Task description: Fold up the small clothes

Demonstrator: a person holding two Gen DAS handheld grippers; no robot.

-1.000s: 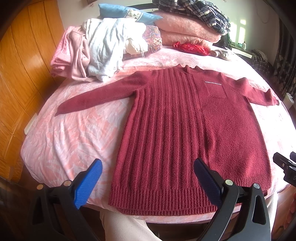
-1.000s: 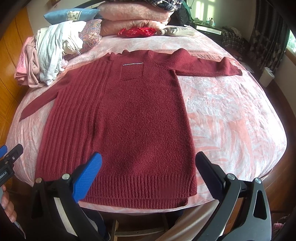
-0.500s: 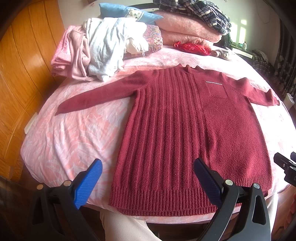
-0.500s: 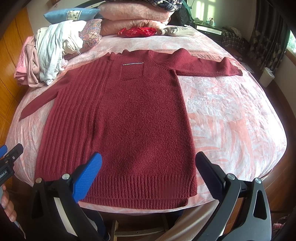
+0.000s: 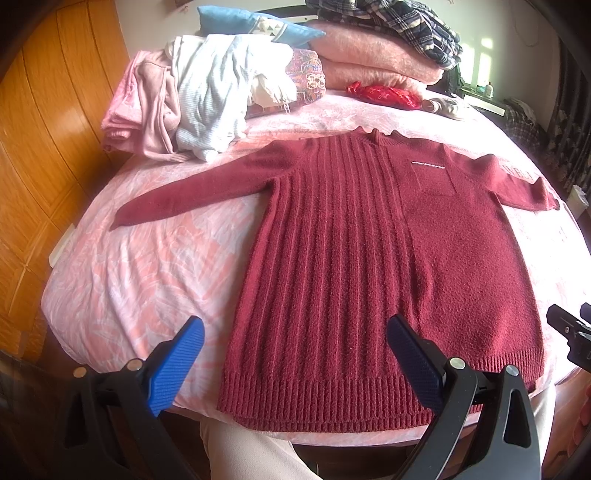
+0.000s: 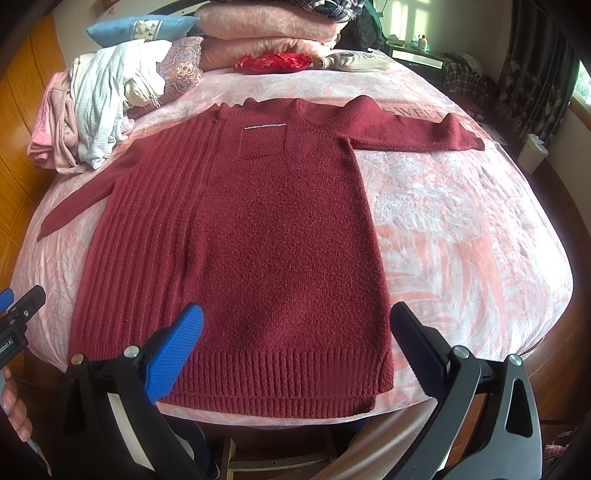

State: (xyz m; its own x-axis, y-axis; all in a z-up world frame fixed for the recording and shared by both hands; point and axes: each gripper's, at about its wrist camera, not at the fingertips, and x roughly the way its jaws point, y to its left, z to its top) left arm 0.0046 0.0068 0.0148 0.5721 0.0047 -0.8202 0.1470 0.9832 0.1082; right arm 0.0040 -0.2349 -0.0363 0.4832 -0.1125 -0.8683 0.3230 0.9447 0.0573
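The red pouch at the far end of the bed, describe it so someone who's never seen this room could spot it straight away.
Start from the bed with the pink patterned cover, and look beyond the collar of the dark red sweater spread flat. At the foot of the stacked pink blankets lies the red pouch, small, bright, shiny and embroidered, unlike the matte sweater and the pale item beside it.

A dark red knit sweater (image 5: 388,266) lies flat on the pink patterned bedspread (image 5: 147,266), both sleeves spread outward. The left gripper (image 5: 295,350) hovers with its jaws wide apart above the ribbed hem. A heap of unfolded clothes (image 5: 192,96) sits beyond the left sleeve.
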